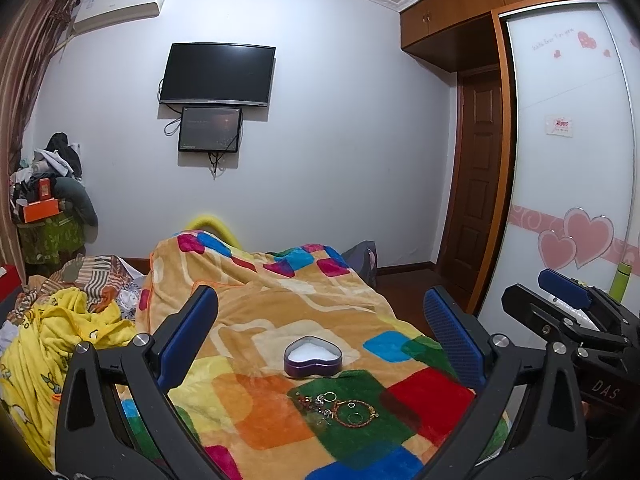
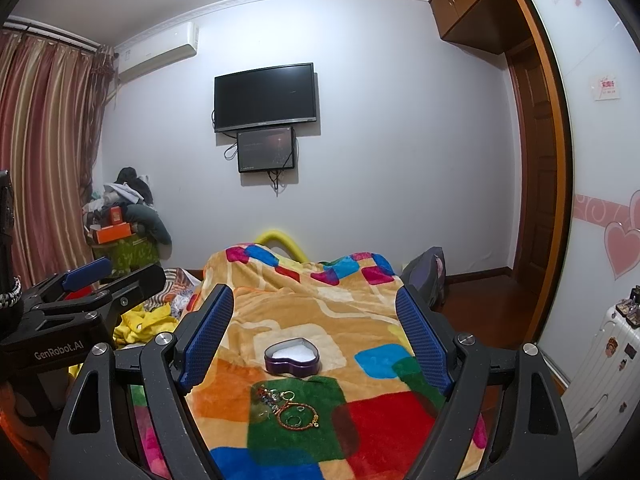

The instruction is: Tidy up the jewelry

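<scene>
A purple heart-shaped tin (image 1: pixel 313 356) with a white lining lies open on the colourful blanket; it also shows in the right wrist view (image 2: pixel 293 357). Just in front of it, on a green patch, lies a small heap of jewelry (image 1: pixel 340 405): a gold and red bracelet, rings and small charms, also seen in the right wrist view (image 2: pixel 289 404). My left gripper (image 1: pixel 320 320) is open and empty, above and behind the heap. My right gripper (image 2: pixel 316 320) is open and empty, held the same way. Each gripper shows at the edge of the other's view.
The blanket (image 1: pixel 256 320) covers a bed with a raised hump at the far end. Yellow and striped bedding (image 1: pixel 60 328) is piled to the left. A wardrobe with heart stickers (image 1: pixel 568 184) and a white suitcase (image 2: pixel 600 364) stand to the right. A TV (image 1: pixel 218 74) hangs on the far wall.
</scene>
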Action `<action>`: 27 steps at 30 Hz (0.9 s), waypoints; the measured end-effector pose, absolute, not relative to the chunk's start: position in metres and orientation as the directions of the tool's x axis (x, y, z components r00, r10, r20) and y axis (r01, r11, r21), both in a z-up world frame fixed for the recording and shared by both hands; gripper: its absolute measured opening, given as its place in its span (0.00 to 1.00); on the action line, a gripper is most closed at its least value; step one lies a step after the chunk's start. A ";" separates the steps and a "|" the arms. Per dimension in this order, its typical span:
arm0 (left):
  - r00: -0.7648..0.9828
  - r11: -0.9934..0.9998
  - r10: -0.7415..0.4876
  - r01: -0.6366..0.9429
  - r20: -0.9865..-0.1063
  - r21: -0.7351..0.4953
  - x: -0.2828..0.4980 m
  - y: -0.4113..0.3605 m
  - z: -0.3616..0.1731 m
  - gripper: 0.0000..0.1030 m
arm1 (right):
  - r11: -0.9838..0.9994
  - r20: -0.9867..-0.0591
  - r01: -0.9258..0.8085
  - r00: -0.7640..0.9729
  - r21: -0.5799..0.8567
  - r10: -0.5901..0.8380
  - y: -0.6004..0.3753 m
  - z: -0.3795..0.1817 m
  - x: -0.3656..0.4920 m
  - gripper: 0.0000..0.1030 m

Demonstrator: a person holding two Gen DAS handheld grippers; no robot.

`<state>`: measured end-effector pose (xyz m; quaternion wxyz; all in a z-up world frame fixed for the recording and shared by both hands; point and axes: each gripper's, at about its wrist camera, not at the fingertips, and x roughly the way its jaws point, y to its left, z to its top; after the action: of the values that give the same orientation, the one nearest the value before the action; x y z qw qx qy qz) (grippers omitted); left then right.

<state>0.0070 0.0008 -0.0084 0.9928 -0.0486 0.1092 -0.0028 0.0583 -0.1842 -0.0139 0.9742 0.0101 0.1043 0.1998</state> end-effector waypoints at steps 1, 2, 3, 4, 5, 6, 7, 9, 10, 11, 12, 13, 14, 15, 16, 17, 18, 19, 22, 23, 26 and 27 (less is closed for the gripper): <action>0.976 0.995 -0.016 -0.005 -0.217 -0.096 0.007 0.000 -0.009 1.00 | 0.920 -0.199 -0.387 0.899 0.062 0.391 -0.184 -0.015 0.058 0.78; 0.976 0.995 -0.016 -0.004 -0.216 -0.096 0.006 0.000 -0.009 1.00 | 0.920 -0.199 -0.387 0.899 0.062 0.391 -0.182 -0.017 0.057 0.78; 0.976 0.995 -0.016 -0.005 -0.216 -0.096 0.006 0.000 -0.009 1.00 | 0.920 -0.200 -0.388 0.898 0.061 0.392 -0.183 -0.016 0.058 0.78; 0.976 0.995 -0.017 -0.004 -0.217 -0.096 0.006 0.000 -0.009 1.00 | 0.920 -0.199 -0.388 0.898 0.060 0.392 -0.183 -0.016 0.057 0.78; 0.976 0.995 -0.017 -0.004 -0.216 -0.097 0.006 -0.001 -0.009 1.00 | 0.920 -0.199 -0.387 0.898 0.061 0.391 -0.183 -0.016 0.057 0.78; 0.976 0.995 -0.016 -0.005 -0.216 -0.097 0.006 -0.001 -0.009 1.00 | 0.920 -0.201 -0.388 0.898 0.062 0.392 -0.183 -0.015 0.058 0.78; 0.976 0.995 -0.016 -0.005 -0.216 -0.096 0.006 -0.001 -0.009 1.00 | 0.920 -0.201 -0.388 0.898 0.061 0.392 -0.183 -0.016 0.058 0.78; 0.976 0.995 -0.018 -0.003 -0.216 -0.097 0.007 -0.001 -0.008 1.00 | 0.920 -0.202 -0.388 0.898 0.062 0.392 -0.184 -0.015 0.059 0.78; 0.976 0.995 -0.017 -0.004 -0.215 -0.097 0.006 -0.001 -0.009 1.00 | 0.920 -0.202 -0.388 0.897 0.062 0.392 -0.184 -0.014 0.059 0.78; 0.976 0.995 -0.017 -0.004 -0.216 -0.096 0.007 -0.001 -0.008 1.00 | 0.920 -0.202 -0.388 0.898 0.062 0.392 -0.183 -0.015 0.058 0.78; 0.976 0.995 -0.016 -0.005 -0.216 -0.096 0.007 -0.001 -0.008 1.00 | 0.920 -0.202 -0.388 0.898 0.062 0.392 -0.184 -0.014 0.059 0.78; 0.976 0.995 -0.016 -0.005 -0.216 -0.096 0.007 -0.001 -0.008 1.00 | 0.920 -0.202 -0.388 0.897 0.062 0.392 -0.184 -0.014 0.058 0.78; 0.976 0.995 -0.017 -0.004 -0.217 -0.097 0.007 0.000 -0.008 1.00 | 0.920 -0.202 -0.388 0.897 0.063 0.392 -0.183 -0.014 0.058 0.78; 0.976 0.995 -0.017 -0.004 -0.217 -0.097 0.007 -0.001 -0.008 1.00 | 0.919 -0.203 -0.390 0.896 0.063 0.394 -0.183 -0.019 0.060 0.78; 0.976 0.995 -0.017 -0.004 -0.217 -0.097 0.007 -0.001 -0.008 1.00 | 0.919 -0.203 -0.390 0.896 0.062 0.394 -0.182 -0.019 0.060 0.78; 0.976 0.995 -0.016 -0.005 -0.217 -0.096 0.007 -0.001 -0.008 1.00 | 0.919 -0.203 -0.390 0.896 0.061 0.394 -0.182 -0.020 0.059 0.78; 0.976 0.995 -0.016 -0.005 -0.216 -0.096 0.007 -0.001 -0.008 1.00 | 0.919 -0.202 -0.390 0.897 0.061 0.394 -0.182 -0.020 0.059 0.78; 0.976 0.995 -0.016 -0.005 -0.216 -0.095 0.006 -0.001 -0.008 1.00 | 0.918 -0.202 -0.391 0.896 0.061 0.395 -0.181 -0.021 0.059 0.78; 0.976 0.995 -0.017 -0.004 -0.216 -0.097 0.007 0.000 -0.008 1.00 | 0.918 -0.203 -0.391 0.896 0.062 0.395 -0.182 -0.019 0.060 0.78; 0.976 0.995 -0.017 -0.004 -0.217 -0.097 0.007 0.000 -0.008 1.00 | 0.918 -0.203 -0.391 0.896 0.061 0.395 -0.182 -0.021 0.059 0.78; 0.976 0.995 -0.016 -0.005 -0.217 -0.095 0.007 0.000 -0.008 1.00 | 0.918 -0.202 -0.391 0.896 0.061 0.395 -0.181 -0.022 0.058 0.78; 0.976 0.996 -0.015 -0.006 -0.217 -0.094 0.006 -0.001 -0.007 1.00 | 0.918 -0.203 -0.392 0.896 0.062 0.396 -0.181 -0.022 0.059 0.78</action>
<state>0.0064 -0.0007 -0.0071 0.9929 -0.0472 0.1092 -0.0023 0.0586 -0.1813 -0.0217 0.9735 0.0097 0.1063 0.2023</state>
